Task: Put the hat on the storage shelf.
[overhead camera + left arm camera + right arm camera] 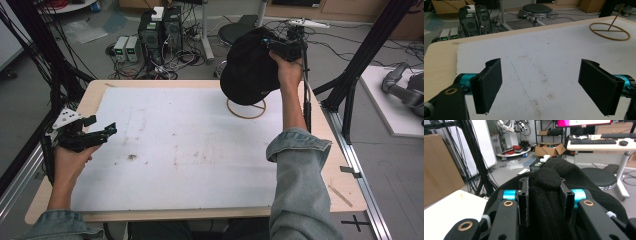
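Black hat point(250, 67): raised over the far right of the counter point(95, 97), above a wooden ring stand point(246, 108). Right tool point(282, 49): clamped on a fold of the hat. Left tool point(102, 131): jaws wide apart, holding nothing, low over the white mat point(175, 150).

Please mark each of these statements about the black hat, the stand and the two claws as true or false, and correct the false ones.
1. The right claw is shut on the black hat. True.
2. The left claw holds the hat too. False: its jaws stand open over the white mat with nothing between them.
3. The hat lies flat on the mat. False: it is held up above the wire stand.
4. The wire stand has a ring-shaped base resting on the mat. True.
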Available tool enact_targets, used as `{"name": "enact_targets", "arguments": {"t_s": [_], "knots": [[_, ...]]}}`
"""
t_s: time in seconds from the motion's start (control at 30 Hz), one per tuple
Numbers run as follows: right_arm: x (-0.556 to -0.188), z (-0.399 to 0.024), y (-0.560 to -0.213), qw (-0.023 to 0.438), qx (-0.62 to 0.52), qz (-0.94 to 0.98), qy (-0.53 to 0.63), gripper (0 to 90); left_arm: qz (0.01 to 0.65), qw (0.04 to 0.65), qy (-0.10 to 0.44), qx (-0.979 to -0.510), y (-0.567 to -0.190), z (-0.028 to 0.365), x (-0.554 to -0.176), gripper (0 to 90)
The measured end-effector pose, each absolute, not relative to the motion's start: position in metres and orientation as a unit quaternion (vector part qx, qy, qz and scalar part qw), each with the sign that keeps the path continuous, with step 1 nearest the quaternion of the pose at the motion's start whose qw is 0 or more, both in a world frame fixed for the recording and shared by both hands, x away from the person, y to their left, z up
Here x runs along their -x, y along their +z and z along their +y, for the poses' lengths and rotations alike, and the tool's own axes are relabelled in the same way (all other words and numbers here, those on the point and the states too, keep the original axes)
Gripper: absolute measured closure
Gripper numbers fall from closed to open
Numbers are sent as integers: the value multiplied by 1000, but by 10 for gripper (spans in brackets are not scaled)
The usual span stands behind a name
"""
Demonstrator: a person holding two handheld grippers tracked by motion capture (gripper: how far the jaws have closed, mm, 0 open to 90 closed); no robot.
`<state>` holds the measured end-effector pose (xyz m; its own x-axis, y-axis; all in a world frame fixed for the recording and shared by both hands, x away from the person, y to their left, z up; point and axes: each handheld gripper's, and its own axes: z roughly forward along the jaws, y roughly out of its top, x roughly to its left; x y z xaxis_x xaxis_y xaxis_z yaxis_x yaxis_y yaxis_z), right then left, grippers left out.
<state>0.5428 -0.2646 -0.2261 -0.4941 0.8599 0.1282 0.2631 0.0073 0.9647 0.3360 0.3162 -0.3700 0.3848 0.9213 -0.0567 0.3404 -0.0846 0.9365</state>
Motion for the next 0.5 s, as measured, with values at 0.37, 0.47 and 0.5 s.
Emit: {"name": "enact_targets", "arguments": {"t_s": [0.37, 0.47, 0.5], "knots": [[-554, -258, -241, 236, -457, 654, 554, 653, 468, 490, 297, -673, -370, 317, -335, 196], [-555, -259, -243, 222, -463, 646, 565, 638, 467, 490, 297, -673, -369, 317, -335, 196], [-555, -259, -244, 220, -463, 646, 566, 634, 466, 490, 296, -674, -369, 317, -335, 196]]}}
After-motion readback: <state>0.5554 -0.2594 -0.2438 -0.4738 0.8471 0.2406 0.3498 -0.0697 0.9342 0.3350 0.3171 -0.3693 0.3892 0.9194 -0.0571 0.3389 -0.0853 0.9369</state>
